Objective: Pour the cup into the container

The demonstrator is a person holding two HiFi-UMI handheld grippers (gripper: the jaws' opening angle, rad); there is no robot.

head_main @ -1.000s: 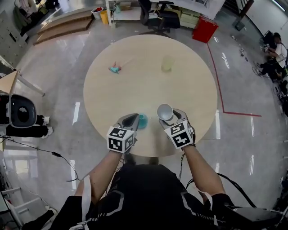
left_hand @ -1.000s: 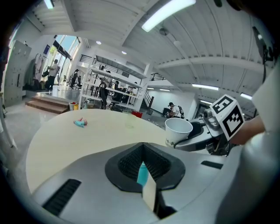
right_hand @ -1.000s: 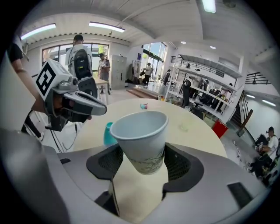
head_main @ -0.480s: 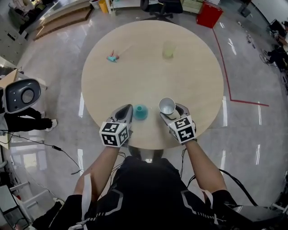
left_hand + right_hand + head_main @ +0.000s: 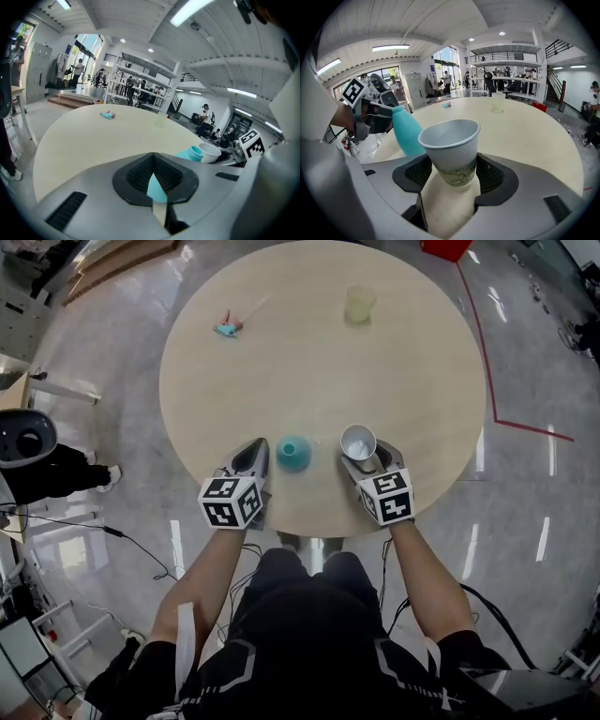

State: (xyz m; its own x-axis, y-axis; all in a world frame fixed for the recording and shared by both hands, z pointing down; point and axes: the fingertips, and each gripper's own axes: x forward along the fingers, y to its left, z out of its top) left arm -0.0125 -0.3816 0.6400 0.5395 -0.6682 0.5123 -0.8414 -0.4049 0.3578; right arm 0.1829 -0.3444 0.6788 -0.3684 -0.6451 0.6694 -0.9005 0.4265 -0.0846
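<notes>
A white paper cup point(image 5: 357, 442) is held upright over the near edge of the round table point(image 5: 319, 362), and my right gripper point(image 5: 366, 457) is shut on its lower half. In the right gripper view the cup point(image 5: 451, 150) stands between the jaws of the right gripper point(image 5: 450, 165) and its inside looks pale, so I cannot make out any contents. The teal flask-shaped container point(image 5: 292, 454) stands on the table just left of the cup. My left gripper point(image 5: 255, 456) lies close beside the container on its left, jaws together with nothing held. Teal shows past the tips of that left gripper point(image 5: 153, 172).
A pale yellow cup point(image 5: 359, 304) stands at the far side of the table. A small teal and pink toy point(image 5: 226, 328) lies at the far left. Around the table are shiny floor, a red floor line point(image 5: 517, 423) at right and cables at left.
The head view has tipped down, so the table sits higher in the picture. The left gripper now stands slightly clear of the container. The cup stays held just right of it.
</notes>
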